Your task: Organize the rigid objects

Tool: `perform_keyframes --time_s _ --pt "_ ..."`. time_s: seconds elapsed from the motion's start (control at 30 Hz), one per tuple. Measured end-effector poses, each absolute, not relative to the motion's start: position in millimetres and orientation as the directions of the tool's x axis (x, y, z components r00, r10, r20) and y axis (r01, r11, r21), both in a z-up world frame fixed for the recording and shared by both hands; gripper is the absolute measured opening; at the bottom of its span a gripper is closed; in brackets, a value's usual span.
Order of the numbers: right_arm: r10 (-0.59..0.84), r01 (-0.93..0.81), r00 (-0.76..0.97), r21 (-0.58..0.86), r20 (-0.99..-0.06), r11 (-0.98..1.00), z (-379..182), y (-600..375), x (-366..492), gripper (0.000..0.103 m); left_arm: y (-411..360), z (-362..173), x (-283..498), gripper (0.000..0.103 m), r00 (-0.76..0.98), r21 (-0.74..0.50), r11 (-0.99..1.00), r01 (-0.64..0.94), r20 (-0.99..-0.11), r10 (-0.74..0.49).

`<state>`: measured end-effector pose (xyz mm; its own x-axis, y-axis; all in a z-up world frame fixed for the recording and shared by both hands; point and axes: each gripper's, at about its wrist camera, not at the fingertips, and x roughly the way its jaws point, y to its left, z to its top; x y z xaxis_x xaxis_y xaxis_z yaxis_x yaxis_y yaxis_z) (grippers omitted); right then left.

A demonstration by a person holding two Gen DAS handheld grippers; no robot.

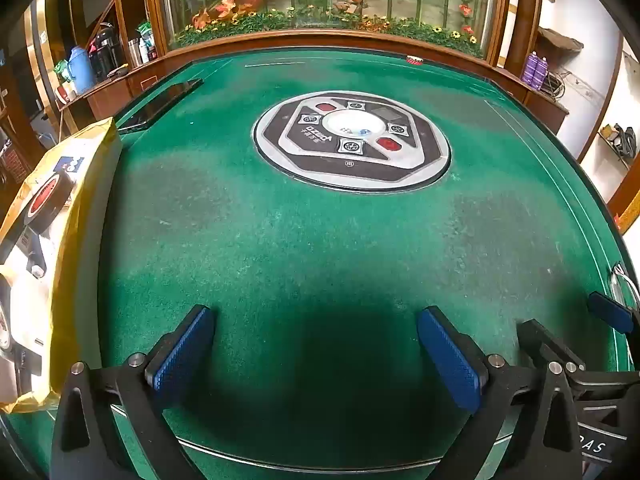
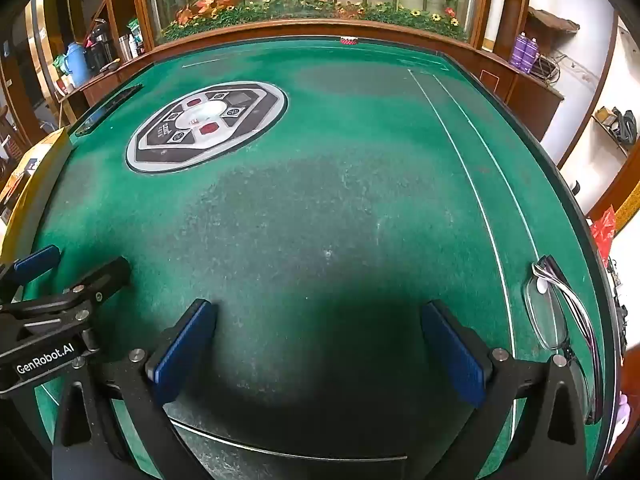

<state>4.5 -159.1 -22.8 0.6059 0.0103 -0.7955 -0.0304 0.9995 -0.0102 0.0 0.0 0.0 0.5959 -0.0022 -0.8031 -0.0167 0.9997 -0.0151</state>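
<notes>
Both grippers hover empty over the green tabletop (image 2: 320,200), left gripper (image 1: 316,344) and right gripper (image 2: 320,344) each spread wide as if readying a pick, the glasses (image 2: 556,312) lying just right of the right gripper, near the tabletop's edge.

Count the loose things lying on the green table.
4. A yellow box on the left edge, a black tablet at the far left, a small red piece at the far rim, and glasses on the right edge. More may be hidden.
</notes>
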Motion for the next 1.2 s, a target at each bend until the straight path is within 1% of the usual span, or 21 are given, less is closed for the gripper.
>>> perform_keyframes --time_s 1.2 --pt "0.005 -0.032 0.605 -0.017 -0.796 0.999 -18.7 -161.1 3.2 0.103 -0.2 0.9 -0.1 0.103 0.597 -0.011 1.000 -0.015 -0.802 0.000"
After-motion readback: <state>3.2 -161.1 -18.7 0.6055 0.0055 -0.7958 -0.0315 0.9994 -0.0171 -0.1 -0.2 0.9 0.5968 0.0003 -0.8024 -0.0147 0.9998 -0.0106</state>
